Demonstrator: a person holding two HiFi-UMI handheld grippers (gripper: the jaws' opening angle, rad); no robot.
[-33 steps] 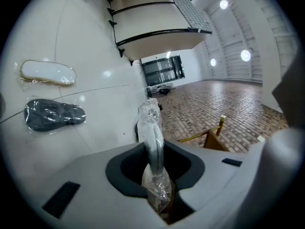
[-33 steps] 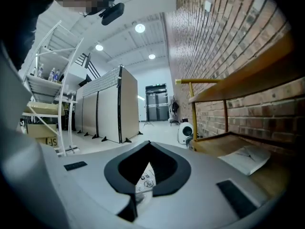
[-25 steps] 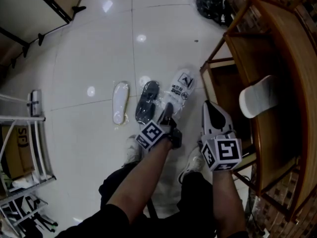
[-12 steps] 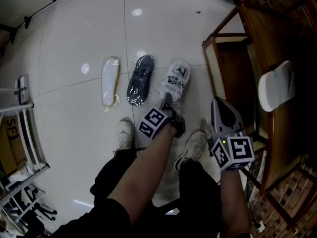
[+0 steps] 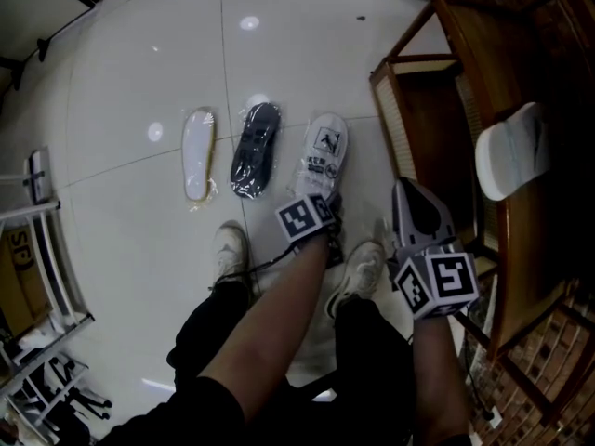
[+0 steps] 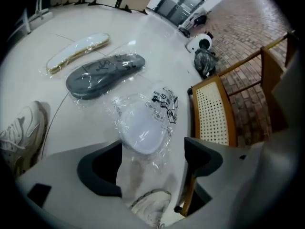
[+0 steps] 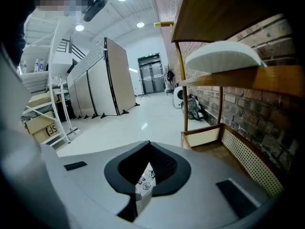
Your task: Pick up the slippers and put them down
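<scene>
Three slippers lie side by side on the white floor: a cream one (image 5: 197, 154), a dark one in a clear bag (image 5: 254, 149) and a white one in a printed clear bag (image 5: 321, 152). My left gripper (image 5: 330, 201) points down at the heel of the white bagged slipper (image 6: 143, 123). Its jaws are opening wide, with the heel lying between the fingertips (image 6: 190, 149) and neither pad touching it. My right gripper (image 5: 406, 193) hovers beside the wooden shelf unit, jaws shut with nothing held (image 7: 150, 144). Another white slipper (image 7: 221, 56) rests on a shelf board (image 5: 509, 151).
The wooden shelf unit (image 5: 437, 110) with its perforated bottom panel (image 7: 238, 159) stands close on the right. The person's two pale sneakers (image 5: 231, 254) (image 5: 358, 266) stand just behind the slippers. A metal rack (image 5: 37, 221) is at the left. Dark bags (image 6: 204, 61) lie farther off.
The left gripper has come down and tilted steeply, setting the white bagged slipper on the floor beside the dark one, and its jaws have sprung open. The right gripper has sunk slightly.
</scene>
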